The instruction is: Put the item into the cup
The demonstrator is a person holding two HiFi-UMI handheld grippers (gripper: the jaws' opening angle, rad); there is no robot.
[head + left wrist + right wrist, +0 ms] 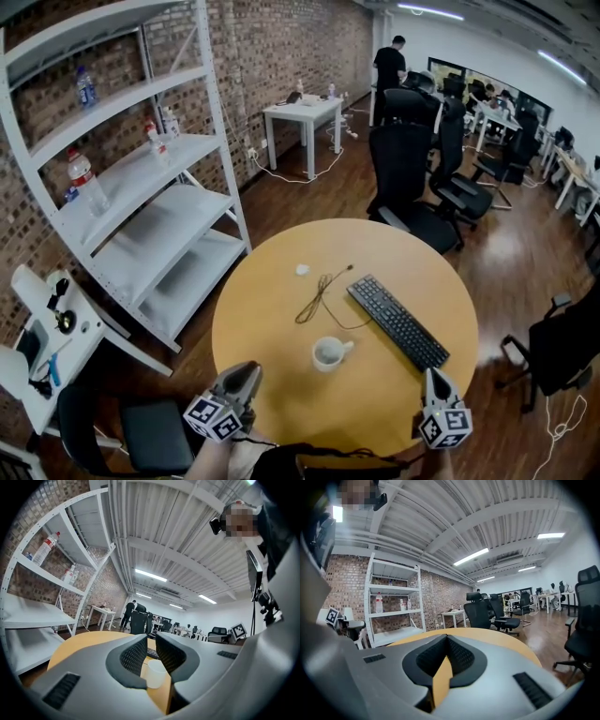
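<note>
Currently, a round wooden table [267, 328] is seen from above, with both grippers held over its near edge. The left gripper [246, 371] is held at the near left with its jaws apart; nothing is gripped between them, and the white cup [329, 352] is framed beyond the gap in the left gripper view. The right gripper [433, 374] is held at the near right, and its jaws are closed together with nothing between them.

The cup is placed upright near the middle of the table, slightly toward the near side, with its handle turned to the right. The item [302, 269], a small white object, is set on the far left part of the table, well apart from the cup. A thin dark cable [319, 298] is laid between the item and the cup. A black keyboard [398, 322] is laid diagonally to the right of the cup. A white shelving unit [141, 202] is stood against the brick wall on the left.
</note>
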